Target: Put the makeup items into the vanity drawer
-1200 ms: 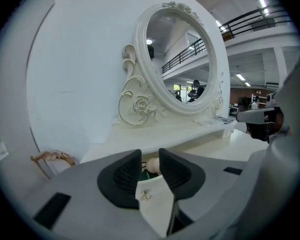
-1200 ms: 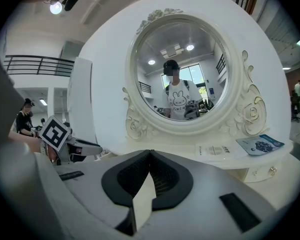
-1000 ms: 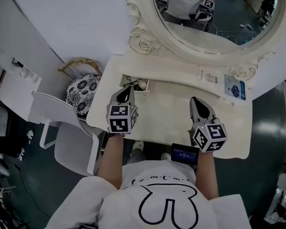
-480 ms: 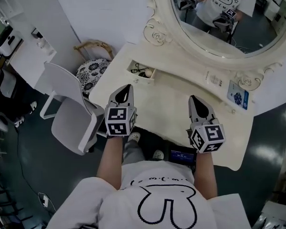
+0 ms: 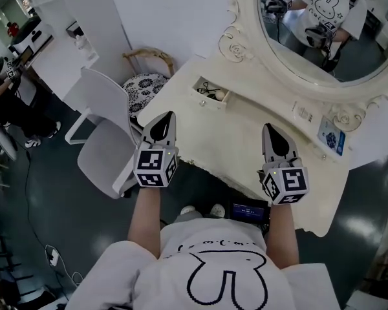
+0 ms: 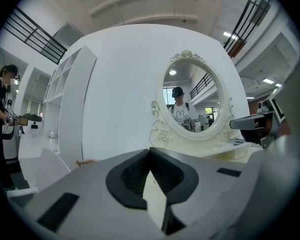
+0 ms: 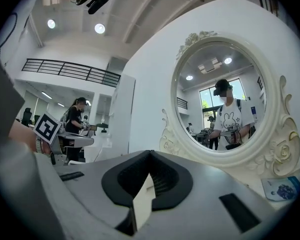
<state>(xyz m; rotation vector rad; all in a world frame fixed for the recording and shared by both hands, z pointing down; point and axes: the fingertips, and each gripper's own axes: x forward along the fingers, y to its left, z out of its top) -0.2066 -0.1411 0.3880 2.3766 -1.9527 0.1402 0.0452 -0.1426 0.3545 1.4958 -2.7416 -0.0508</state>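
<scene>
Packing looks about done: small cream vanity drawer [image 5: 205, 103] sits open (makeup bits [image 5: 218, 95] inside), left grey gripper [image 5: 166, 117] and right grey gripper [image 5: 269, 130] both closed, empty. Next I'd guess push it shut

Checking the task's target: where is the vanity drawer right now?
In the head view the open drawer sits at the left rear of the vanity top, just below the mirror frame scrollwork and ahead of the left gripper.
</scene>
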